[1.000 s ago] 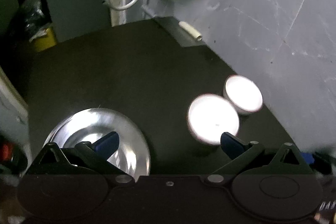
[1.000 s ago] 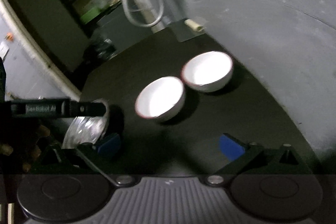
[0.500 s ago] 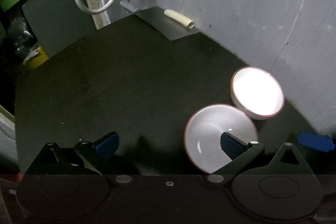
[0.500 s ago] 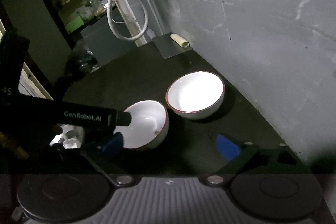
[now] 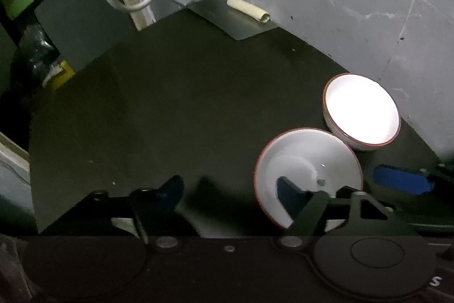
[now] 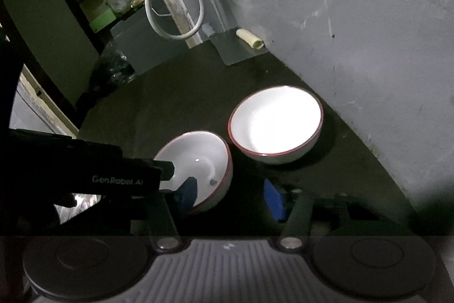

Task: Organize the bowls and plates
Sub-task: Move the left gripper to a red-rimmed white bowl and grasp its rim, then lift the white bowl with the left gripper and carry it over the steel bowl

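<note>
Bowls sit side by side on the dark surface (image 5: 159, 104) close to the grey wall (image 5: 340, 4). The near bowl (image 5: 309, 158) touches or almost touches the far bowl (image 5: 361, 112), which stands closer to the wall.

From the left wrist, the left claw (image 5: 227, 189) is closing: its right finger dips inside the near bowl while its left finger stays outside on the bare surface, so the bowl's left rim lies between the jaws with no pad pressing yet. A blue pad of the other claw shows just right of that bowl.

Only the right wrist view shows the right claw (image 6: 229, 198) straddling the near bowl's (image 6: 198, 158) right rim, also closing, one pad inside and one outside; whether they press cannot be told. Beyond the far bowl (image 6: 278, 121), a pale roll (image 6: 249, 39) lies at the wall.
</note>
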Demonstrator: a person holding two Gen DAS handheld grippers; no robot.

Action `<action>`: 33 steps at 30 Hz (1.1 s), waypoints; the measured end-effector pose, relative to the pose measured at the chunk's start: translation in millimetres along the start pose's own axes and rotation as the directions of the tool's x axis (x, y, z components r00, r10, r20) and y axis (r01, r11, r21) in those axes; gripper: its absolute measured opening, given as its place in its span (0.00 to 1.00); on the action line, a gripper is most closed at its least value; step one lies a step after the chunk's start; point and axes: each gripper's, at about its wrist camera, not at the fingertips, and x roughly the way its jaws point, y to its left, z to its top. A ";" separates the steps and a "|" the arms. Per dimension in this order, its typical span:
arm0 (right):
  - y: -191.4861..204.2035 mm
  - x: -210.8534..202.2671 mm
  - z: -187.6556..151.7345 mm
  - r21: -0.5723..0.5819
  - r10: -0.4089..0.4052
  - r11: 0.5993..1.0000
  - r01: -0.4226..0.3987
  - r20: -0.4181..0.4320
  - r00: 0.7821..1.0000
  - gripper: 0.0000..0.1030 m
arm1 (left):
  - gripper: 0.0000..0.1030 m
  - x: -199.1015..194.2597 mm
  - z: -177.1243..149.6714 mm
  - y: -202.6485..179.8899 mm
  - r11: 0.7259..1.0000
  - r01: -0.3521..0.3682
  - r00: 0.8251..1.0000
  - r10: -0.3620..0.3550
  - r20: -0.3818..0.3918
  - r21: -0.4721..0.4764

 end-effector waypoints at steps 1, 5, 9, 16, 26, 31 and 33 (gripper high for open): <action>-0.7 0.1 -0.6 0.002 0.007 1.000 -0.007 0.002 1.000 0.51 | 0.55 0.8 -0.5 0.4 1.000 0.012 1.000 -0.012 -0.007 -0.008; -1.7 0.7 -1.4 -0.007 0.028 1.000 -0.028 0.003 1.000 0.47 | 0.39 3.9 -3.5 0.1 0.998 0.050 0.998 -0.051 -0.025 -0.042; -0.8 0.9 -1.3 -0.011 0.050 0.999 -0.050 -0.004 0.999 0.39 | 0.17 4.0 -6.3 -1.7 0.993 0.096 0.995 -0.098 -0.023 -0.069; -4.1 3.7 -3.6 0.013 0.094 0.995 -0.094 -0.044 0.995 0.28 | 0.10 0.9 -16.1 -1.6 0.974 0.159 0.986 -0.164 -0.020 -0.161; 1.5 -16.2 -11.8 -0.012 0.077 0.997 -0.078 -0.031 0.997 0.18 | 0.08 -22.1 -37.3 1.5 0.946 0.211 0.977 -0.211 0.024 -0.246; 14.7 -47.7 -16.5 -0.051 0.068 0.996 -0.068 0.012 0.998 0.17 | 0.08 -54.6 -51.1 4.9 0.932 0.256 0.966 -0.234 0.111 -0.256; 23.1 -62.6 -18.1 -0.073 0.071 0.995 -0.069 0.026 0.997 0.18 | 0.07 -68.9 -57.5 7.3 0.929 0.265 0.962 -0.237 0.136 -0.257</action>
